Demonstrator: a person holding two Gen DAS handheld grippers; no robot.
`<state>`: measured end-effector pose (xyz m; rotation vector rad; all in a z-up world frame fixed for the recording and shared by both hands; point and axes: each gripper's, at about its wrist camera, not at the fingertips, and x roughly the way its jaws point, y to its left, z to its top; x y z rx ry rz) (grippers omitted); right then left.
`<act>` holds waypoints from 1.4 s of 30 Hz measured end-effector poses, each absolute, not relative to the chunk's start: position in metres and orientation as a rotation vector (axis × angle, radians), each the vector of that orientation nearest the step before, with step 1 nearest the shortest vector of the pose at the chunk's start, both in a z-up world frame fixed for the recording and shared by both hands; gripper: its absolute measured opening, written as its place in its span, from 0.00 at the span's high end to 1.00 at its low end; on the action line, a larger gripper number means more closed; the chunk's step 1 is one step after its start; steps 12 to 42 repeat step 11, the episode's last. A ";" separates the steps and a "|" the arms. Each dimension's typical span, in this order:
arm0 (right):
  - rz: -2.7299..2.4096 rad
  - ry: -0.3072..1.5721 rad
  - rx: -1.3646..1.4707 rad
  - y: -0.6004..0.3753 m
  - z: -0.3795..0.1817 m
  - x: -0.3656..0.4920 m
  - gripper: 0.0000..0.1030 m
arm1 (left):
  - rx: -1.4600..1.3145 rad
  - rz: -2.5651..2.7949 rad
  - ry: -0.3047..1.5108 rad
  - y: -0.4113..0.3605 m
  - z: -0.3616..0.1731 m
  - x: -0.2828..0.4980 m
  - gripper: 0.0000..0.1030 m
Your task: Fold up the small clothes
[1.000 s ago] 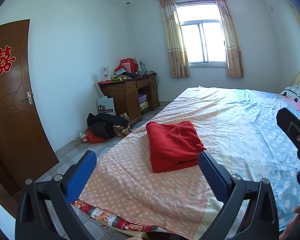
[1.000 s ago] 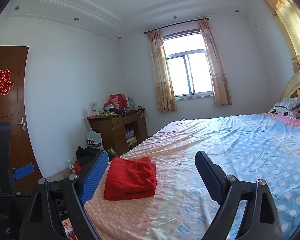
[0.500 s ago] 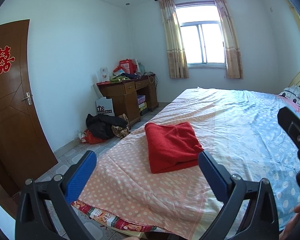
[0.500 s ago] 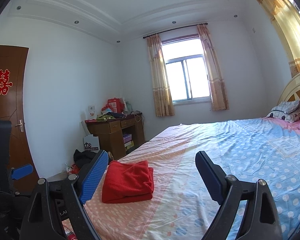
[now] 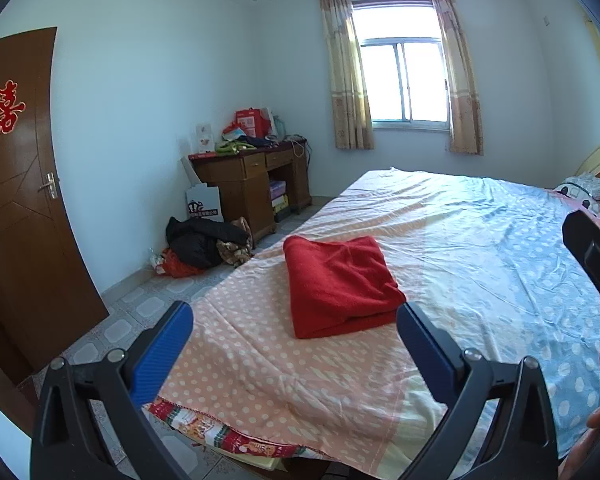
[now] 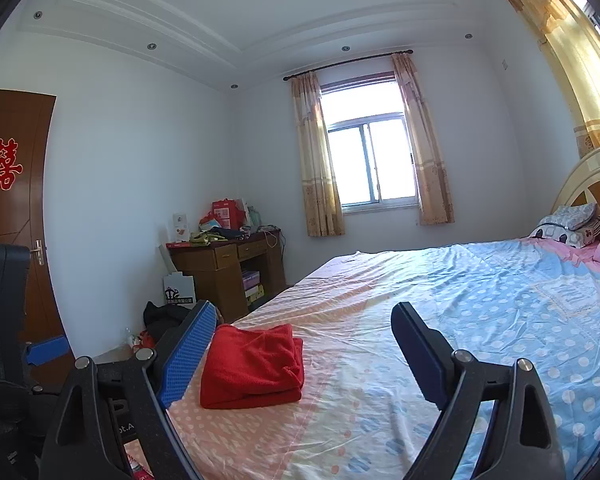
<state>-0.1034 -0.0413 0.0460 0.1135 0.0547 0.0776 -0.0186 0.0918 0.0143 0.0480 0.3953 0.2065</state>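
A red garment [image 5: 340,284] lies folded into a thick rectangle on the pink dotted part of the bed sheet [image 5: 268,364]. My left gripper [image 5: 294,340] is open, held back from the garment and above the bed's near edge, nothing between its blue fingers. In the right wrist view the same red garment [image 6: 254,364] lies low and left of centre. My right gripper [image 6: 304,348] is also open and empty, pointing level across the bed. Part of the right gripper's black frame [image 5: 596,252] shows at the left view's right edge.
The bed sheet turns pale blue toward the pillows [image 6: 568,228] and headboard on the right. A wooden desk [image 5: 252,184] piled with items stands by the far wall, dark clothes and bags [image 5: 204,244] on the tiled floor beside it. A brown door [image 5: 16,208] is at left.
The right wrist view has tilted slightly upward, showing more ceiling and the garment lower in frame. The garment and the left gripper have stayed put.
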 end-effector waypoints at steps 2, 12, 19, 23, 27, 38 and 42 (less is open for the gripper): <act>0.077 0.060 0.110 -0.041 0.046 -0.103 0.13 | 0.046 0.194 0.391 0.091 0.013 -0.018 0.00; 0.077 0.077 0.110 -0.041 0.044 -0.101 0.13 | 0.053 0.184 0.391 0.089 0.011 -0.016 0.00; 0.077 0.077 0.110 -0.041 0.044 -0.101 0.13 | 0.053 0.184 0.391 0.089 0.011 -0.016 0.00; 0.077 0.077 0.110 -0.041 0.044 -0.101 0.13 | 0.053 0.184 0.391 0.089 0.011 -0.016 0.00; 0.077 0.077 0.110 -0.041 0.044 -0.101 0.13 | 0.053 0.184 0.391 0.089 0.011 -0.016 0.00; 0.077 0.077 0.110 -0.041 0.044 -0.101 0.13 | 0.053 0.184 0.391 0.089 0.011 -0.016 0.00; 0.077 0.077 0.110 -0.041 0.044 -0.101 0.13 | 0.053 0.184 0.391 0.089 0.011 -0.016 0.00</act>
